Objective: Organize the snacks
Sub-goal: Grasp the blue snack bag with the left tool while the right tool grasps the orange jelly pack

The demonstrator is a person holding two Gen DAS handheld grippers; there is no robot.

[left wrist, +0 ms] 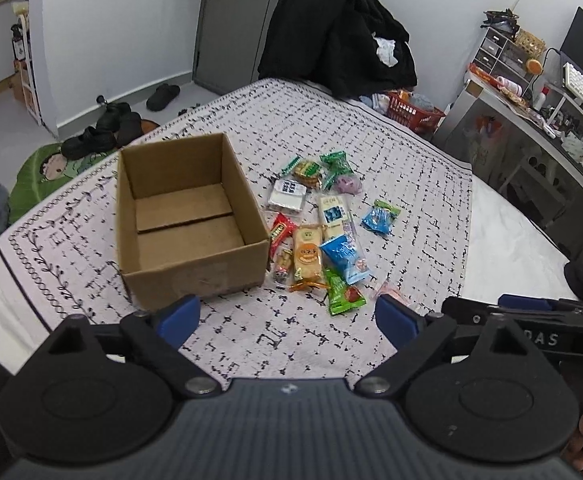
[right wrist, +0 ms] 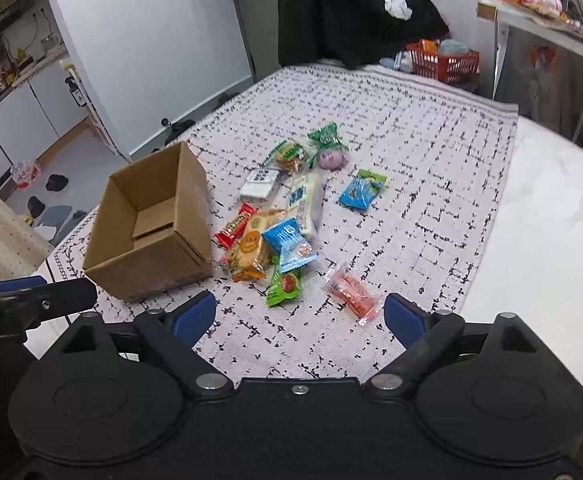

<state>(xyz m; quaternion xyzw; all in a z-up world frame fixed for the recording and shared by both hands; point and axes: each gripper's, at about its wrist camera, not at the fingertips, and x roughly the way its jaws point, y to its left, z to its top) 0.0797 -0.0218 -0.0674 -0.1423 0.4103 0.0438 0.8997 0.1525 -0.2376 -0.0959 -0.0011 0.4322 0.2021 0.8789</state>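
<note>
Here, nearest the cameras, the left gripper (left wrist: pixel 287 320) is hanging over the patterned cloth (left wrist: pixel 291 344) with its blue-padded jaws standing wide and nothing between them, just short of the cardboard box (left wrist: pixel 187 220). The right gripper (right wrist: pixel 299 318) is likewise gaping wide and empty, its fingers flanking an orange clear-wrapped packet (right wrist: pixel 351 292) that is lying apart from the pads, off the box's near right corner. The box is sitting upright with its top open and nothing inside. Beside its right wall the snacks (left wrist: pixel 315 224) are lying in a loose cluster on the cloth: a green packet (left wrist: pixel 343 294) closest, then a blue packet (left wrist: pixel 345 258) and a yellow biscuit pack (left wrist: pixel 307 256) touching a red bar (left wrist: pixel 281 230), with a small blue packet (left wrist: pixel 380 217) set further right. Beyond the box, dark clothing (left wrist: pixel 339 32) is draping over the far end, with a red basket (left wrist: pixel 411 114) beside it.
</note>
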